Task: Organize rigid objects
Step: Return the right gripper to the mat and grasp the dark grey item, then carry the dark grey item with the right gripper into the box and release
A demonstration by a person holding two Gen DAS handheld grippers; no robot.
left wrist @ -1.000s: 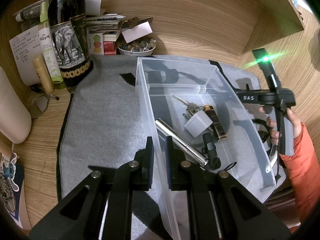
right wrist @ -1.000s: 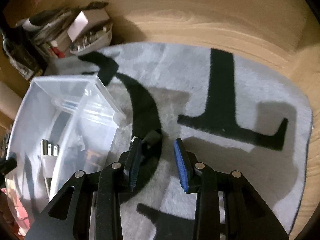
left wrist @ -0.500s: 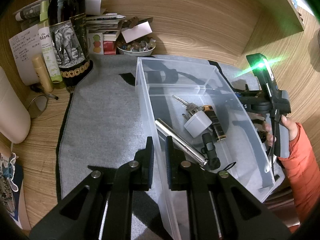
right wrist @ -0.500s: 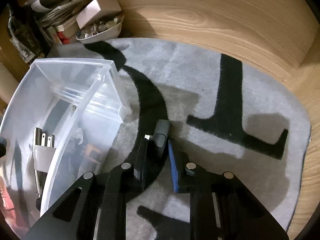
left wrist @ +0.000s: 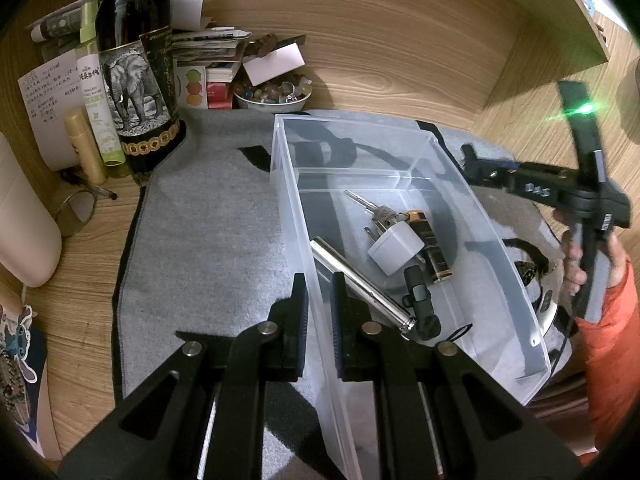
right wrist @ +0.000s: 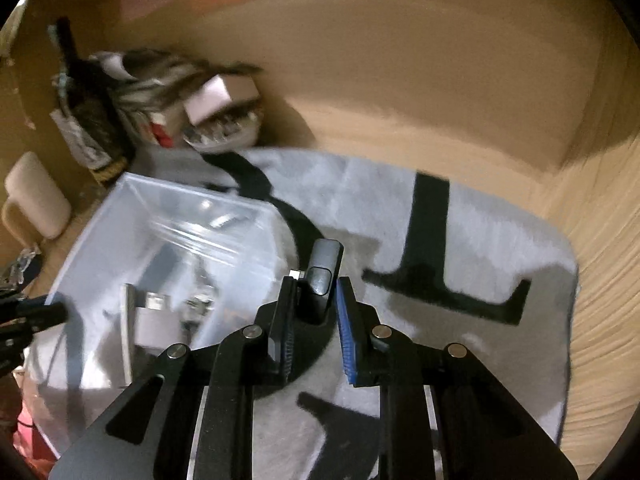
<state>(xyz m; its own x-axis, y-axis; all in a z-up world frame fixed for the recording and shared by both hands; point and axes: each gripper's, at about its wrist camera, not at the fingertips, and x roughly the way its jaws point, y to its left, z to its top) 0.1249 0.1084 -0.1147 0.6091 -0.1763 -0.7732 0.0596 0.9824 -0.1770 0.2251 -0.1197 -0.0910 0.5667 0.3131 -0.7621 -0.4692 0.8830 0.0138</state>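
A clear plastic bin (left wrist: 288, 208) stands on the grey mat (left wrist: 208, 232). It holds keys (left wrist: 376, 210), a white plug adapter (left wrist: 396, 250), a battery (left wrist: 432, 248), a silver pen-like tube (left wrist: 360, 284) and a small black device (left wrist: 418, 302). My left gripper (left wrist: 318, 296) is shut on the bin's left wall. My right gripper (right wrist: 314, 304) is shut on a small dark grey device (right wrist: 322, 270) and holds it above the mat, beside the bin (right wrist: 168, 224). The right gripper also shows in the left wrist view (left wrist: 468, 156), beyond the bin's right wall.
A wine bottle (left wrist: 136, 72), spray bottle (left wrist: 96, 84), lip balm tube (left wrist: 84, 144), bowl of stones (left wrist: 272, 94) and papers crowd the back left corner. Wooden walls close in behind and right. A cream mug (right wrist: 36, 196) stands left.
My right gripper closed on the small dark device and lifted it off the mat, rising beside the bin. The left gripper has kept its hold on the bin wall.
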